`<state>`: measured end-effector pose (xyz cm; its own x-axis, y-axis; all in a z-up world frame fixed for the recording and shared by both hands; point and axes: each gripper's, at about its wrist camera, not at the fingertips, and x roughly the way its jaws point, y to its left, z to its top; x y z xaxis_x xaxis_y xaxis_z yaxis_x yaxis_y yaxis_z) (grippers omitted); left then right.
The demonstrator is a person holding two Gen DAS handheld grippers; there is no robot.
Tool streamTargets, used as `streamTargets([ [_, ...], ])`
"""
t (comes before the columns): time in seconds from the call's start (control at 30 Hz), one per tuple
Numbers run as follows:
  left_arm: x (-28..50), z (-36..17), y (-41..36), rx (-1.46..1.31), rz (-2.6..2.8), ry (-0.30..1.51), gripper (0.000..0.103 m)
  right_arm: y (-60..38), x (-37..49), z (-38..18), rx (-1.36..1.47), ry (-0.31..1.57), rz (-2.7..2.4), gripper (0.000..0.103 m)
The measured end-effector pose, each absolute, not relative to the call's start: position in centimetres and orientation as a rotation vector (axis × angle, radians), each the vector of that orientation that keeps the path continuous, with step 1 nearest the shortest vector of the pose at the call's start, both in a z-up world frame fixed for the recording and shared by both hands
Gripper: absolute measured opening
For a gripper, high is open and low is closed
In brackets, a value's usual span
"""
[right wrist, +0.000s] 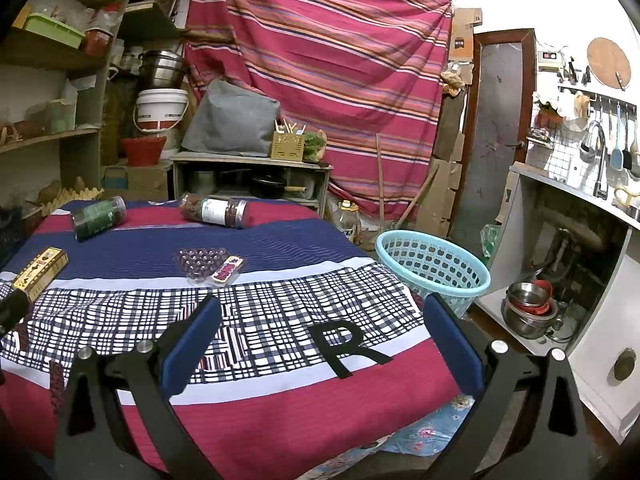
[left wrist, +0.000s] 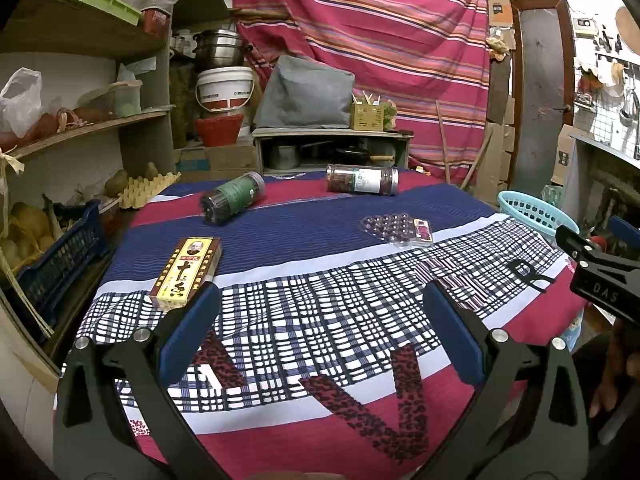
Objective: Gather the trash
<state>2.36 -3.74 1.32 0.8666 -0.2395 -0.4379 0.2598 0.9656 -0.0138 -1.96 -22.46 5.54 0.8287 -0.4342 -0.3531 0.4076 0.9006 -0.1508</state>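
On the cloth-covered table [left wrist: 320, 208] lie a yellow and brown carton [left wrist: 187, 273], a green-labelled jar [left wrist: 233, 202] on its side, a white-labelled jar [left wrist: 362, 179] on its side, and a clear heart-shaped blister tray [left wrist: 394, 229]. The right wrist view shows the same carton [right wrist: 38, 274], green jar [right wrist: 98, 217], white-labelled jar [right wrist: 214, 210] and tray [right wrist: 208, 266]. A light blue basket [right wrist: 434, 266] stands off the table's right side. My left gripper [left wrist: 320, 312] is open over the near cloth, the carton by its left finger. My right gripper [right wrist: 320, 316] is open above the black letter R.
Shelves [left wrist: 80, 128] with bags, an egg tray and a dark blue crate [left wrist: 60, 264] crowd the table's left. A low cabinet [left wrist: 332, 148] and striped curtain [left wrist: 380, 60] stand behind. To the right are a counter [right wrist: 580, 188], steel bowls [right wrist: 530, 308] and a door [right wrist: 496, 120].
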Motion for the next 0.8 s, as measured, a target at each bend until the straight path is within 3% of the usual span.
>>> streamTargets([
  [0.8, 2.44, 1.37, -3.7, 0.052, -0.263, 0.454, 0.098, -22.38, -1.99, 5.51, -0.067, 0.392, -0.447, 0.098],
])
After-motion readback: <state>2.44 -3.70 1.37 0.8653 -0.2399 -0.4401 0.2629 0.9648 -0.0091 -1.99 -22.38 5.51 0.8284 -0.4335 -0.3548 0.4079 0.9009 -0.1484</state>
